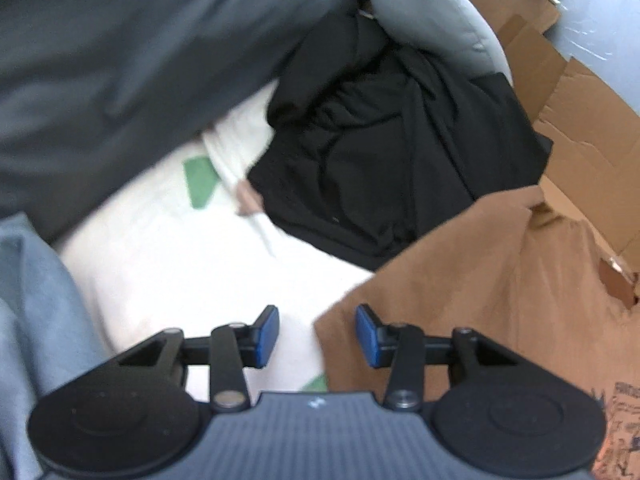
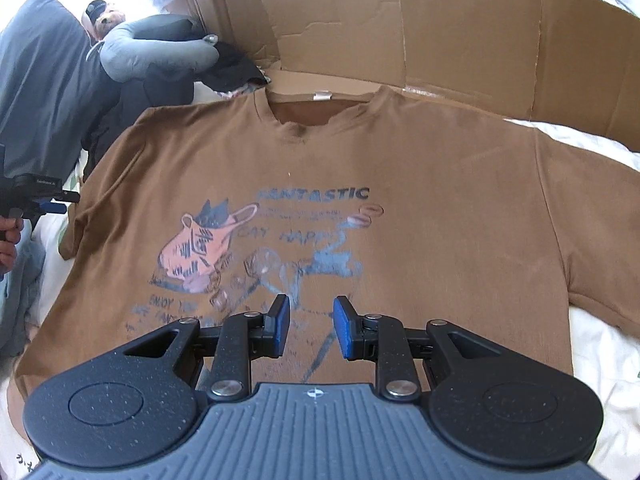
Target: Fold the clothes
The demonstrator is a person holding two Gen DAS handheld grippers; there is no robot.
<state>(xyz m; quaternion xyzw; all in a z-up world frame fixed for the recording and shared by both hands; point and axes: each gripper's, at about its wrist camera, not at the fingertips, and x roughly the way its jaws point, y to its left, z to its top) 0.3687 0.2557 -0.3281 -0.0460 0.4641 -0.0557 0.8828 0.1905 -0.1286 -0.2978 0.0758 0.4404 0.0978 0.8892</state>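
Observation:
A brown T-shirt (image 2: 420, 168) with a pink and blue print lies spread flat, front up, on white bedding (image 2: 600, 360), its collar at the far side. My right gripper (image 2: 312, 326) hovers over the lower part of the print, open, with nothing between its blue pads. In the left wrist view, the shirt's sleeve (image 1: 480, 280) fills the right side. My left gripper (image 1: 318, 336) hangs over the sleeve's near edge, open; the right pad is above the brown cloth and the left pad above the white bedding (image 1: 180, 260). The left gripper (image 2: 52, 204) also shows by the sleeve, held by a hand.
A heap of black clothes (image 1: 400, 140) lies beyond the sleeve. Flattened cardboard (image 2: 440, 32) stands along the far side. A grey pillow (image 1: 120, 60) and a grey neck pillow (image 2: 160, 48) sit at the left. Blue-grey cloth (image 1: 32, 320) lies at the near left.

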